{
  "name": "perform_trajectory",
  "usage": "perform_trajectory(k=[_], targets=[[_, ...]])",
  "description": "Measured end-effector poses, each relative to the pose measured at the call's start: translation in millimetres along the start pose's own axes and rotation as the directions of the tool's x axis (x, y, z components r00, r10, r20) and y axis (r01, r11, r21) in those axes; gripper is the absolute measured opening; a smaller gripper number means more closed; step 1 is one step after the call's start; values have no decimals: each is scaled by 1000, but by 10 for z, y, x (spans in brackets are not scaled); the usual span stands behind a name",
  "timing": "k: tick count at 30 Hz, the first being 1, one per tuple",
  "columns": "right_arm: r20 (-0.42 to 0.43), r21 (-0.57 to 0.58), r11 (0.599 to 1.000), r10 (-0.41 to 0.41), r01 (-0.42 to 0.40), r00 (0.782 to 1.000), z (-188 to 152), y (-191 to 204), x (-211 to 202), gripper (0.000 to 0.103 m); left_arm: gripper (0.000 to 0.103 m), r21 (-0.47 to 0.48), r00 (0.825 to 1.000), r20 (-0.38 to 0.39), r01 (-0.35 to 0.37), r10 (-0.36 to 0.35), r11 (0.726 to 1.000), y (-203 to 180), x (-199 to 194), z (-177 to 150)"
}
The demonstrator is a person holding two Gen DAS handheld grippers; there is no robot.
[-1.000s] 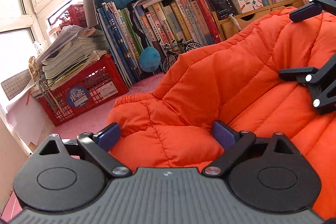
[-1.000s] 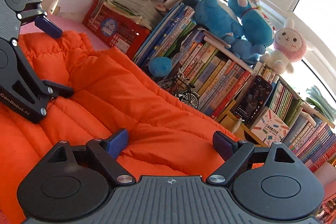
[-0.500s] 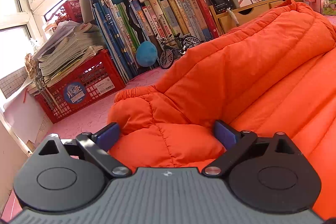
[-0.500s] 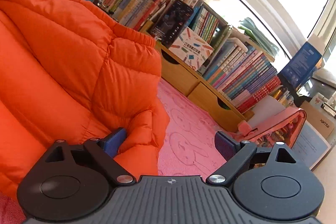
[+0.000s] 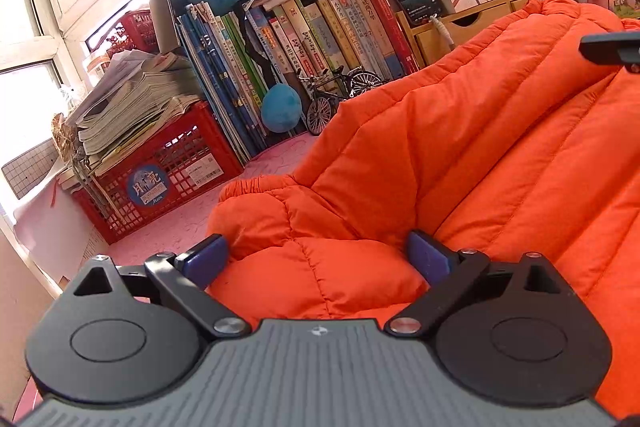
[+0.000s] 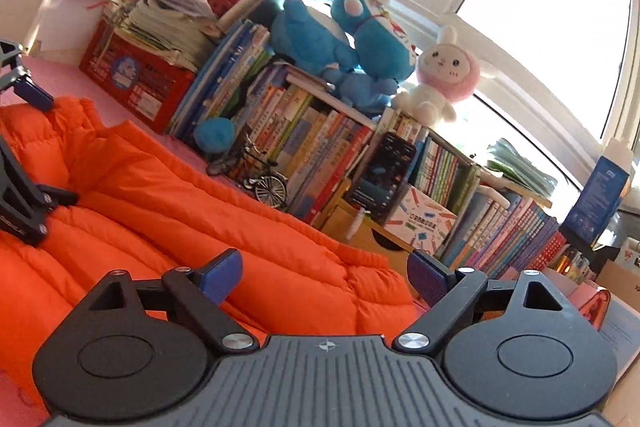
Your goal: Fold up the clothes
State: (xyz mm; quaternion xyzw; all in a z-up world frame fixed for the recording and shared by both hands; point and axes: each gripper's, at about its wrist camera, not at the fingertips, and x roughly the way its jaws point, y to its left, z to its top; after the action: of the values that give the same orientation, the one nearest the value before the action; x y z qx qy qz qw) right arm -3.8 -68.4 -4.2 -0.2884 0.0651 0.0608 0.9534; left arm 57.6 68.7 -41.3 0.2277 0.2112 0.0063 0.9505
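Observation:
A puffy orange quilted jacket (image 5: 480, 155) lies spread on the pink mat (image 5: 180, 223). My left gripper (image 5: 316, 259) stands wide open at the jacket's left end, a padded fold bulging between its blue pads without being squeezed. The right wrist view shows this gripper (image 6: 48, 147) at the far left, over the jacket (image 6: 200, 211). My right gripper (image 6: 324, 275) hovers low over the jacket's right end; its jaws are closing, still wide, with the jacket's edge below and nothing pinched. Its fingers (image 5: 612, 47) show at the left wrist view's right edge.
Behind the jacket runs a row of books (image 6: 304, 135) with blue plush toys (image 6: 340, 39) and a pink rabbit (image 6: 444, 75) on top. A red crate (image 5: 160, 175) with stacked papers stands at the left. A model bicycle (image 5: 336, 95), wooden drawers (image 6: 368, 235) and windows are also behind.
My right gripper swung out past the jacket's right end, then came back over the jacket. It left the left wrist view and reappeared at its right edge. The left gripper held still.

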Motion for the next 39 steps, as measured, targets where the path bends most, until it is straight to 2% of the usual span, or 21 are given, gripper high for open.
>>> perform_trajectory(k=[2,5,8,10,12,14,18,21,22,24,27,28,29,30,32,33,37,39], targets=[[36,-56,998,43,-41,998,73,296,-42,89,98,-1,1000,-1,1,-1,1000,2,2,0],[22,-170,984,58,-53,998,-36,528,-88,89,98,-8,1000,-4,8,-8,1000,15,8,-1],[-24,-216,976,-31,25,999,-335,365,-65,89,98,-19,1000,-7,22,-22,1000,38,17,-5],[-106,-151,987,-76,59,991,-513,52,-47,88,98,-25,999,-10,30,-31,999,49,21,-6],[-183,-162,980,-149,120,972,-708,-221,-11,89,98,-27,999,-10,37,-37,999,54,23,-7],[-222,-213,958,-240,193,945,-978,-417,-4,89,98,-22,999,-8,37,-37,999,48,18,-7],[-334,-164,956,-284,242,899,-1257,-761,-60,89,98,-9,999,-1,36,-36,999,28,6,-7],[-359,-228,948,-294,222,886,-1241,-757,-122,88,98,3,1000,3,27,-27,1000,8,0,-7],[-347,-246,947,-286,207,893,-1182,-737,-149,88,98,2,1000,2,27,-27,1000,9,1,-7],[-299,-218,958,-246,185,922,-992,-733,-171,88,98,-1,1000,2,30,-30,1000,12,4,-5],[-201,-37,997,-76,70,977,-547,-793,-36,88,98,-5,999,1,33,-33,999,16,5,-3],[-168,12,1000,-24,27,986,-406,-773,45,87,98,-6,999,1,34,-34,999,19,6,-3],[-132,46,999,26,-20,991,-261,-718,133,77,98,-8,999,1,35,-35,999,21,6,-3],[-95,58,996,74,-69,993,-111,-609,233,61,98,-10,999,0,36,-36,999,24,7,-3],[-51,44,986,164,-162,985,123,-361,432,51,98,-15,999,-1,40,-40,999,30,9,-4],[-50,22,982,187,-186,981,166,-232,538,48,98,-18,999,-2,41,-42,999,34,10,-4],[-97,-86,983,151,-160,984,130,119,919,46,98,-35,998,-1,57,-57,998,67,10,-8],[-129,-100,988,107,-120,986,12,77,1049,46,98,-50,997,2,80,-80,996,98,11,-11]])
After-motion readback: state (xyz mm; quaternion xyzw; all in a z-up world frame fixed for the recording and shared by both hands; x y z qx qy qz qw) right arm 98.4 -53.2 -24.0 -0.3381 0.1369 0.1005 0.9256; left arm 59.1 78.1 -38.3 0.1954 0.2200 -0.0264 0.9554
